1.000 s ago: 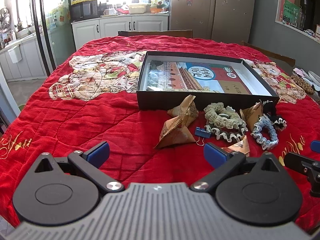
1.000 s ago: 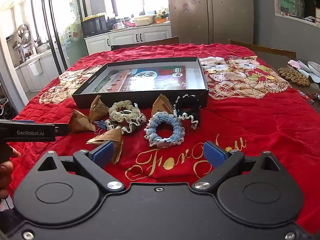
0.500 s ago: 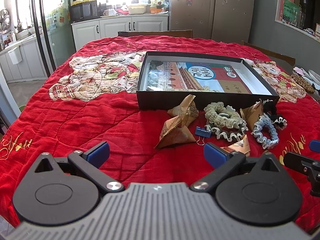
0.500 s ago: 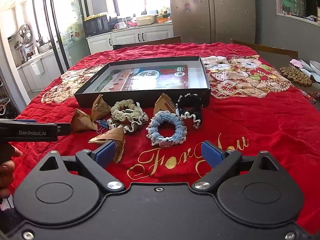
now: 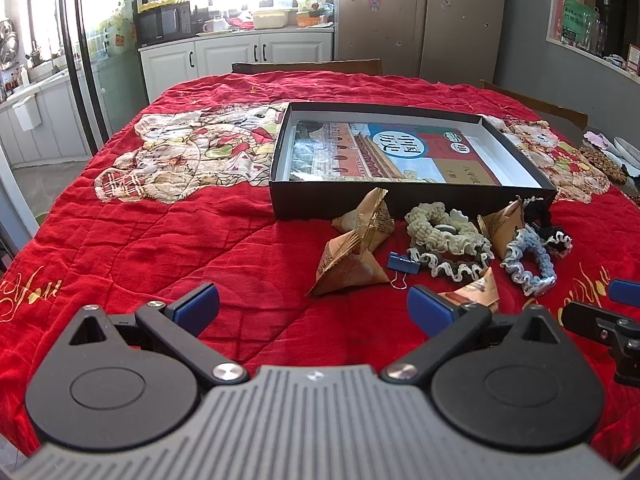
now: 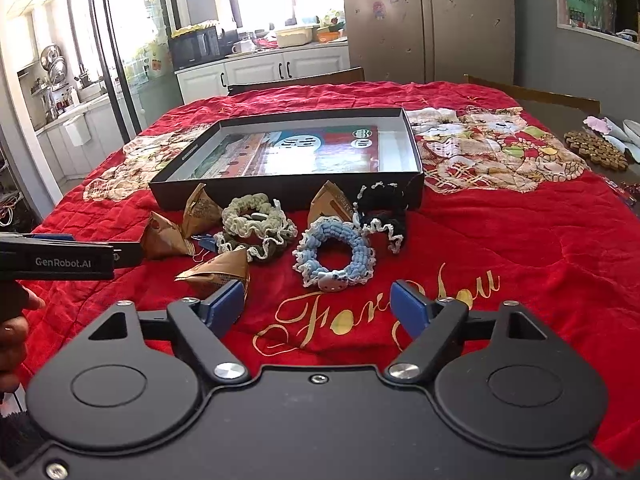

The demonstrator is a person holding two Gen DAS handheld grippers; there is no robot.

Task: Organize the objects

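Reading "GenRobot.AI" on left tongs [image 6: 132, 254], "For You" on red quilt [image 6: 520, 240]

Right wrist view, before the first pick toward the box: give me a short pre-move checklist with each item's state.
1. Right gripper holds nothing: ok; its jaws are closing over bare quilt.
2. Left gripper open and holds nothing: ok.
3. Blue scrunchie in front of the right gripper, unobstructed: ok.
4. Black box open with room inside: ok; only a flat printed sheet lies in it.
5. Items clear of one another: not ok; the green scrunchie overlaps a ruffled one, and a blue binder clip sits against them.
6. Grippers clear of each other: ok.
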